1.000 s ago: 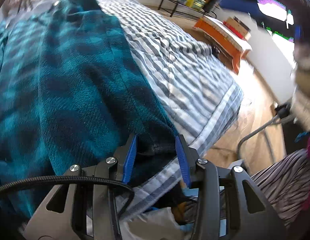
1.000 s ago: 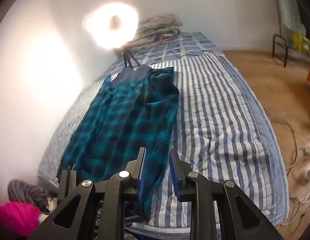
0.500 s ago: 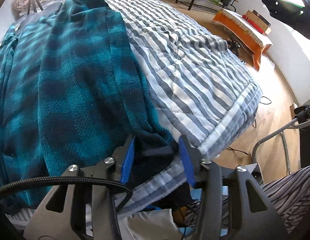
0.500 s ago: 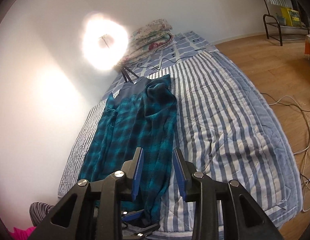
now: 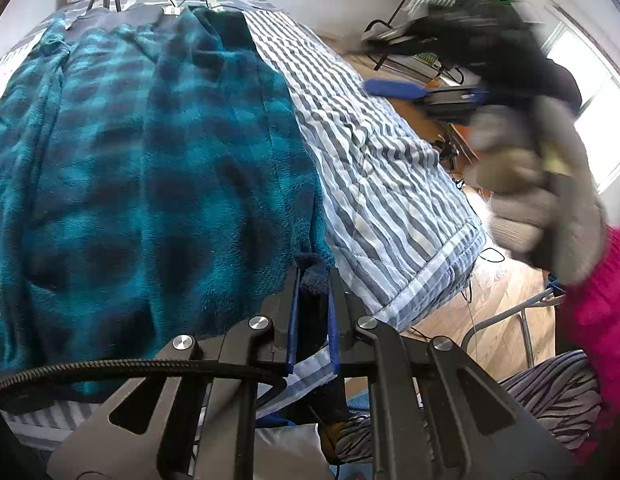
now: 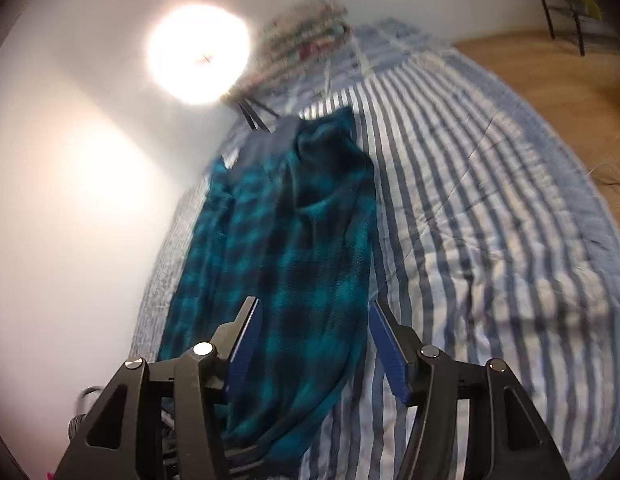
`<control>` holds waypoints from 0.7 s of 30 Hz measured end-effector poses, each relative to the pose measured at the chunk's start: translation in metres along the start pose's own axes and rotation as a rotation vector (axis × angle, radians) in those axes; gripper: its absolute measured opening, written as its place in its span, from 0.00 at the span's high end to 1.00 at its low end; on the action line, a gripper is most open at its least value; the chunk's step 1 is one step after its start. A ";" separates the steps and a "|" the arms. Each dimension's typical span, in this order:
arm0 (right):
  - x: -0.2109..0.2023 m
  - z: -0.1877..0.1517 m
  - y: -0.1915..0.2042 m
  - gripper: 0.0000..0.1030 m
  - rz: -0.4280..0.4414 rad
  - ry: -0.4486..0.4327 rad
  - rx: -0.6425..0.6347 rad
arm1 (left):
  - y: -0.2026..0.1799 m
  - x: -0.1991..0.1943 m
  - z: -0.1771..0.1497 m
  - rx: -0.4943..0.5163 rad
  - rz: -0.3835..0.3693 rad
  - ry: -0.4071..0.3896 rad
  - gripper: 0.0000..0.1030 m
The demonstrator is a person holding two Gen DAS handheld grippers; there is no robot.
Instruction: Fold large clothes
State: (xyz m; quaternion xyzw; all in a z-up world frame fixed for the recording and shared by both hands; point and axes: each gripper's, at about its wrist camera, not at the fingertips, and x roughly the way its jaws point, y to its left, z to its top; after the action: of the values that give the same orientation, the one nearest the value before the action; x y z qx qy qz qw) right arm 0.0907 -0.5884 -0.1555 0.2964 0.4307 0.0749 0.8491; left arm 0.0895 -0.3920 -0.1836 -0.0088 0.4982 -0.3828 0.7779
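Where the teal plaid fleece garment lies lengthwise along the wall side of the striped quilt, its near corner is pinched between the blue pads of the left gripper — the jaws stand narrowly apart with a dark fold of the hem filling the gap. The garment's far end reaches toward the head of the bed, where a darker collar or lining shows. The right gripper hangs above the near part of the same garment, its jaws spread wide and nothing between them; whether its pads touch the cloth cannot be told, the view being blurred. In the left wrist view that right tool appears at upper right, motion-smeared, held in a gloved hand with a pink sleeve below it. A bright ring light on a tripod stands at the head of the bed beside folded floral bedding. Wooden floor lies beyond the quilt's far edge.
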 end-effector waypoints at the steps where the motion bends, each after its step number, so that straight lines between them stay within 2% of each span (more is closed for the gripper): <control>1: 0.009 0.003 -0.004 0.42 0.000 0.009 0.015 | 0.001 -0.003 0.000 -0.002 -0.004 -0.003 0.90; 4: 0.041 0.019 -0.024 0.42 0.018 0.034 0.095 | 0.005 -0.011 0.001 -0.008 -0.010 -0.018 0.91; 8: 0.081 0.042 -0.044 0.43 0.002 0.043 0.154 | 0.012 -0.019 0.002 -0.028 -0.017 -0.027 0.91; 13: 0.115 0.061 -0.050 0.46 0.007 0.054 0.152 | 0.020 -0.021 0.001 -0.037 -0.021 -0.023 0.91; 17: 0.139 0.067 -0.048 0.56 0.020 0.074 0.159 | 0.024 -0.019 -0.003 -0.046 -0.018 -0.008 0.91; 19: 0.150 0.067 -0.044 0.65 0.038 0.095 0.154 | 0.025 -0.019 -0.004 -0.045 -0.013 -0.004 0.91; 21: 0.156 0.069 -0.036 0.80 0.013 0.108 0.132 | 0.026 -0.019 -0.006 -0.043 -0.010 -0.001 0.91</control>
State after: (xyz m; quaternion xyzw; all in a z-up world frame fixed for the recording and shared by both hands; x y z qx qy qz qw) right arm 0.2359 -0.5882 -0.2524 0.3498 0.4781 0.0677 0.8028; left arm 0.0963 -0.3599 -0.1819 -0.0282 0.5060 -0.3758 0.7759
